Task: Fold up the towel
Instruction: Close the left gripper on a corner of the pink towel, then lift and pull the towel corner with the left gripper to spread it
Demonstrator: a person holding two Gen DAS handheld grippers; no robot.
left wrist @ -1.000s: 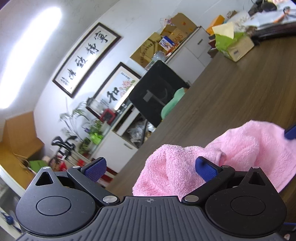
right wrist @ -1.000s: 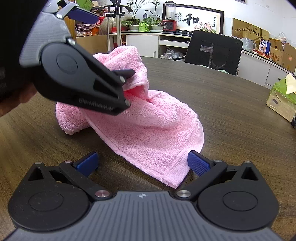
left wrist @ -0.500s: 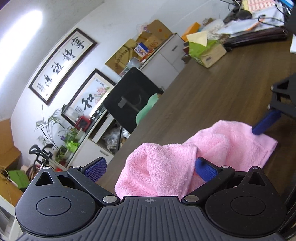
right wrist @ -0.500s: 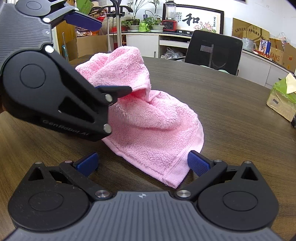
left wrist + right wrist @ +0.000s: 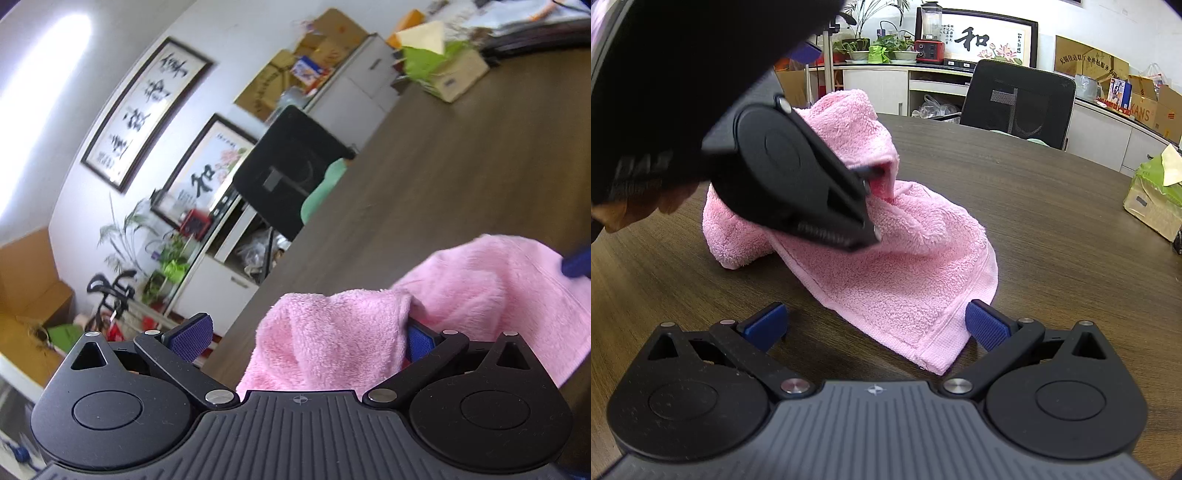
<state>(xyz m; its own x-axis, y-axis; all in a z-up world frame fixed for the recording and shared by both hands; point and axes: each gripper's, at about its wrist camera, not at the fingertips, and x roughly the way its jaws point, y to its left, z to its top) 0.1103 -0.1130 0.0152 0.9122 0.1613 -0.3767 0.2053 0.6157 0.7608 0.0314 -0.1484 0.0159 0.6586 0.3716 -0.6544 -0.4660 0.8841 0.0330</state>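
A pink towel (image 5: 905, 258) lies bunched on the dark wooden table (image 5: 1052, 206), with a raised hump at its far left. My left gripper (image 5: 839, 110) reaches into that hump from the left. Its jaws are closing with the hump (image 5: 332, 332) between them. The right pad (image 5: 417, 341) is tucked into a fold, and the left pad (image 5: 192, 338) stands apart from the cloth. My right gripper (image 5: 875, 326) rests low on the table, open, with the towel's near hemmed corner (image 5: 934, 354) lying loose between its pads.
A person's hand (image 5: 646, 206) holds the left gripper. A tissue box (image 5: 1152, 206) stands at the table's right edge. A black office chair (image 5: 1015, 99) sits behind the table, with cabinets, plants and cardboard boxes along the wall.
My left gripper has pushed deeper into the towel's hump, and its jaws have narrowed a little. The right gripper and the towel's near corner have not moved.
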